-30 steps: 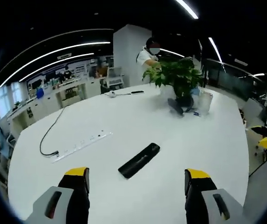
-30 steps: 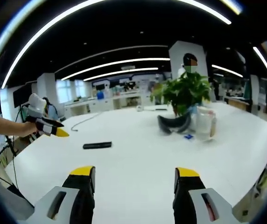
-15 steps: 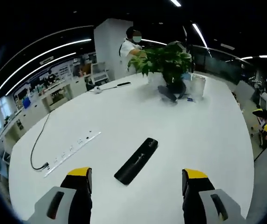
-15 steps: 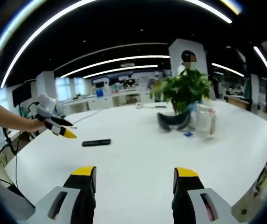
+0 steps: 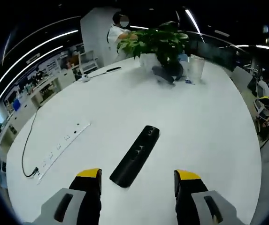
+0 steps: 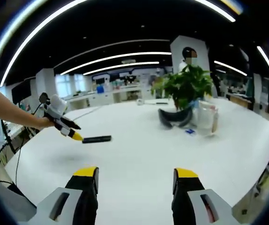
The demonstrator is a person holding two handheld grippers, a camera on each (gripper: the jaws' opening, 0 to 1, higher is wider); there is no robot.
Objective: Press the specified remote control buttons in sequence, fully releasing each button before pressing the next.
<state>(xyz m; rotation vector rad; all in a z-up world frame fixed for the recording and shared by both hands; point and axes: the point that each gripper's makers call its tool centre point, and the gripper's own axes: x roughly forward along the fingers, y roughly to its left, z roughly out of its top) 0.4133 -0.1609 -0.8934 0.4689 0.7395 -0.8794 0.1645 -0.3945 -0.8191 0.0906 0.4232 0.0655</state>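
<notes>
Left gripper view: long black remote control point(image 5: 135, 155) lies diagonally on the white round table point(image 5: 209, 126), just ahead between the spread, empty jaws of the left gripper point(image 5: 137, 180); button markings illegible. Right gripper view: right gripper point(image 6: 133, 177) spread, empty; remote far left, the left gripper's yellow tips beside it, contact unclear.

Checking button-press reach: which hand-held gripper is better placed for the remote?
Left. The left hand-held gripper sits right by the remote, which lies just ahead between its open jaws. The right hand-held gripper hangs well back across the table.
</notes>
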